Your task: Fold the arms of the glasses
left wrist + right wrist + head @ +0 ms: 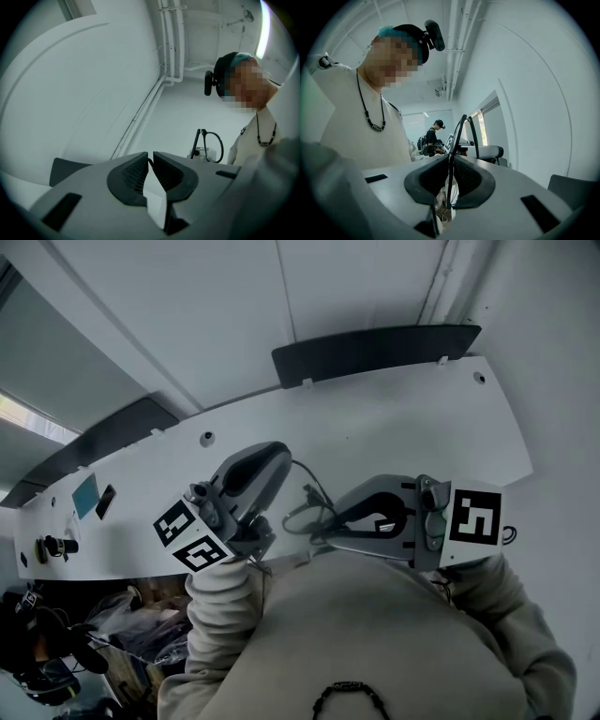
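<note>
In the head view I hold thin black-framed glasses (314, 507) in the air between both grippers, close to my chest. One arm runs up and left to my left gripper (286, 458). In the left gripper view its jaws (150, 161) stand almost together, with a thin dark arm end pinched at the top of the gap. One lens ring and the other arm of the glasses (212, 146) show ahead to the right. My right gripper (320, 532) is shut on a thin part of the frame (451, 168), which rises between its pads.
A long white table (394, 418) lies below, with a black panel (375, 351) at its far edge. A teal card (84, 493) and a dark phone (105, 501) lie at its left end. Clutter fills the floor (56, 643) at lower left. Another person (435, 133) stands far off.
</note>
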